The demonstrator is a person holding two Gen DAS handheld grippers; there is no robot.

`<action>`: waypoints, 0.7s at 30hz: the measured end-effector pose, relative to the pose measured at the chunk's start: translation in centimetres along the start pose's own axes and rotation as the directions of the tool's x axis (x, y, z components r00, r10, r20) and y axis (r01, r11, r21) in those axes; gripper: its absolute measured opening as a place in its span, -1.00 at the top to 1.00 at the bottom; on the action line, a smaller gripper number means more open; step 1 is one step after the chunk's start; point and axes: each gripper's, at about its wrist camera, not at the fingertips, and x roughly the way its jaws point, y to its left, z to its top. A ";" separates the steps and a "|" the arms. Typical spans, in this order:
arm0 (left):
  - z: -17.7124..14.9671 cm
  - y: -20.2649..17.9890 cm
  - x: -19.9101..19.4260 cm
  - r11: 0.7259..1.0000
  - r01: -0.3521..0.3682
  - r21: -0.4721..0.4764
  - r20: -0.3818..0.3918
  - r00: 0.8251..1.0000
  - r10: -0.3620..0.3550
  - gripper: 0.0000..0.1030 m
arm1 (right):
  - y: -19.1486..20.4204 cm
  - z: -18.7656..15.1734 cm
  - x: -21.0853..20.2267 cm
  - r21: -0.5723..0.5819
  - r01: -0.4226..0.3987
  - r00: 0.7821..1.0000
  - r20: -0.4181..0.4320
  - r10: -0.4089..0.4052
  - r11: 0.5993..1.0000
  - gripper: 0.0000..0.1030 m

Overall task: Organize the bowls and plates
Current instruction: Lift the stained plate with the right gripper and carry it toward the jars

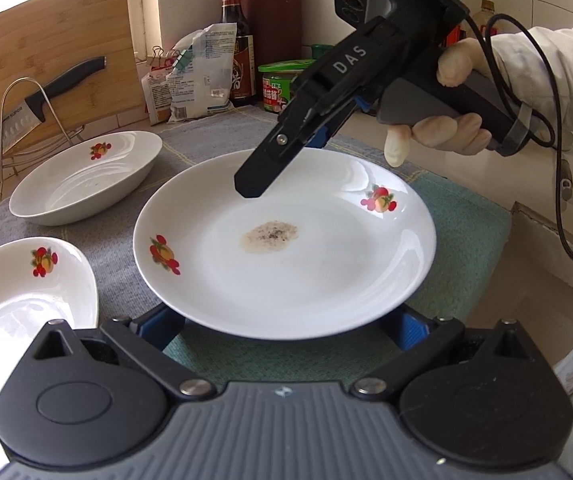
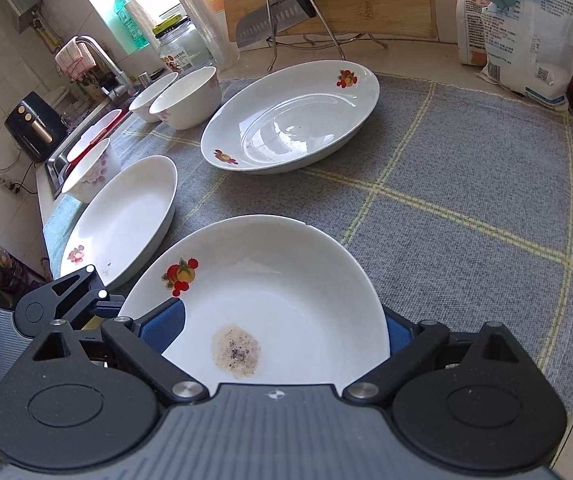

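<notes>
A white plate with fruit prints and a brown speckled stain lies on the mats at the centre. My left gripper is at its near rim with the jaws wide apart. That rim hides both fingertips, so I cannot tell if it rests on them. My right gripper, held by a gloved hand, reaches the far rim. It is open and straddles the rim, one blue pad above the plate and the other partly behind it. Neither pad presses on it.
A deep plate and another plate lie on the grey mat. Three bowls stand toward the sink. A knife on a wire rack, a cutting board, bags and bottles line the wall.
</notes>
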 end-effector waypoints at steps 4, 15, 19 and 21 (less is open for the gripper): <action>-0.1 0.0 -0.1 1.000 0.001 0.002 0.002 1.000 -0.001 -1.00 | -0.2 0.0 0.1 0.005 -0.012 1.000 0.002 0.012 1.000 -0.92; 0.0 0.0 -0.1 1.000 0.003 0.001 -0.006 1.000 -0.003 -1.00 | -0.4 0.3 0.3 0.004 -0.035 0.999 0.014 0.035 0.999 -0.90; 0.2 0.0 0.1 1.000 0.001 0.004 -0.017 1.000 -0.001 -1.00 | -0.3 0.3 0.1 0.005 -0.036 0.999 0.014 0.036 0.999 -0.90; 0.3 -0.2 0.1 1.000 -0.005 0.007 -0.025 1.000 0.005 -0.99 | -0.2 0.3 0.0 0.001 -0.033 0.999 0.019 0.033 0.999 -0.90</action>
